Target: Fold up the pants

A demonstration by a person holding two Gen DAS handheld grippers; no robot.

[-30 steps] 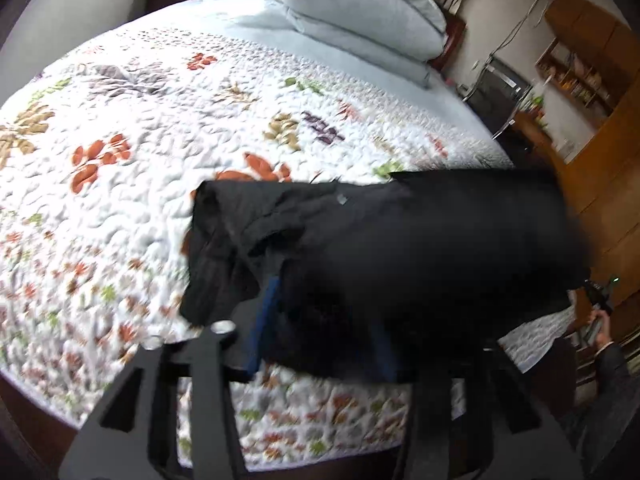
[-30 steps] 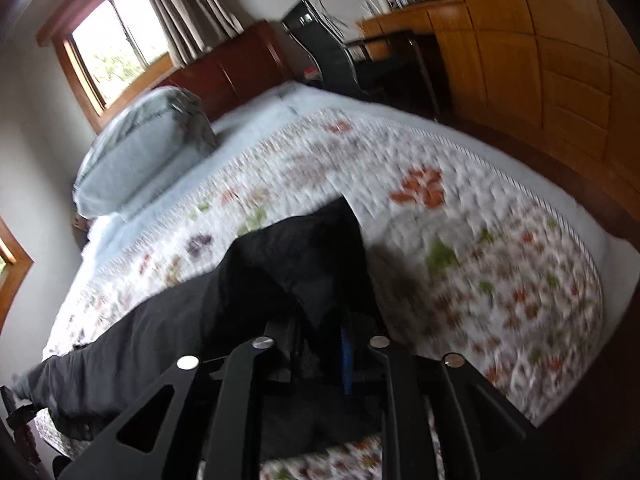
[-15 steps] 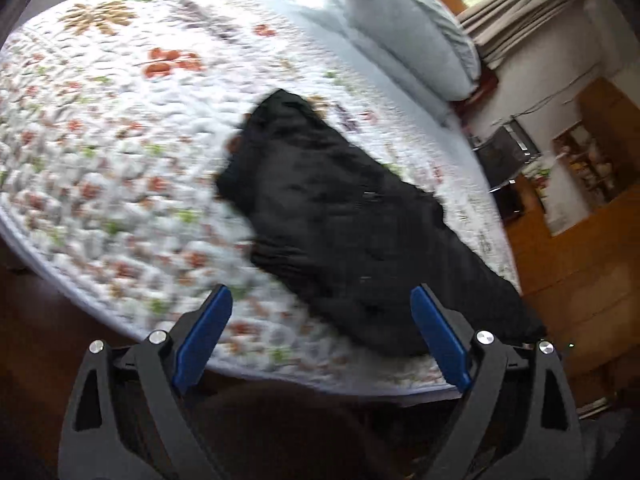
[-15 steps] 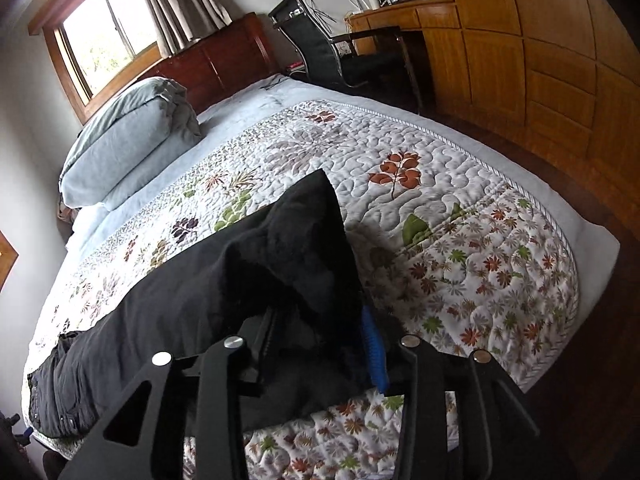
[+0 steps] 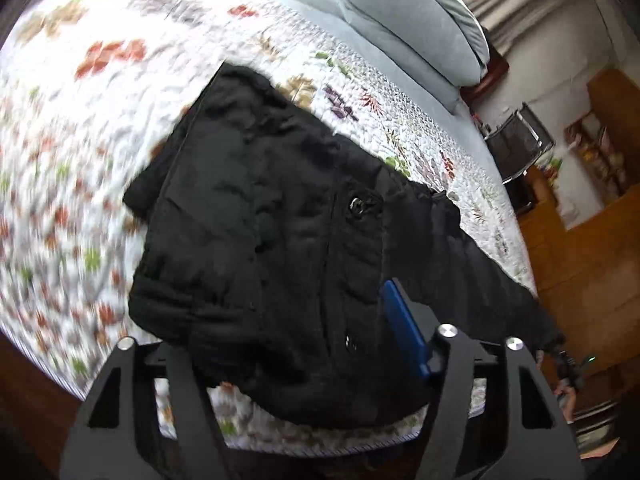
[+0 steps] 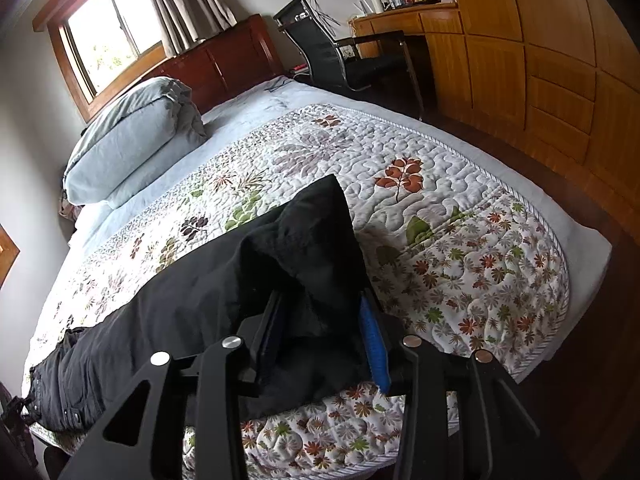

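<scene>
A: Pants (image 5: pixel 280 216) black, lying lengthwise along the near edge of the bed, on the floral quilt (image 5: pixel 80 128). In the right wrist view the pants (image 6: pixel 192 300) run from the waistband at far left to the leg ends at the gripper.

B: Bed first, largest. Quilt (image 6: pixel 440 216) covers most of it, pale blue sheet past that, folded blue duvet (image 6: pixel 128 144) by the dark wood headboard (image 6: pixel 224 68).

A: Window (image 6: pixel 108 36) with curtains above the headboard. Wooden wardrobe (image 6: pixel 552 64) along the right wall, black office chair (image 6: pixel 332 60) near a desk.

B: Grippers?

A: Right gripper (image 6: pixel 326 336) is partway closed with a bunch of leg-end fabric between its fingers; blue pad (image 6: pixel 374 344) presses the cloth, which peaks up above the fingers.

B: Left?

A: Left gripper (image 5: pixel 304 344) sits over the waist end. Its jaw stands fairly wide, with cloth filling the gap. Right blue pad (image 5: pixel 404 332) shows against the fabric, the left finger is covered by cloth. Probably pinching the waistband, but the frame is motion-blurred, so grip can't be confirmed.

B: Small stuff?

A: Waist button (image 5: pixel 356 205) faces up, smaller snap (image 5: pixel 349 341) lower, near the fingers.
</scene>
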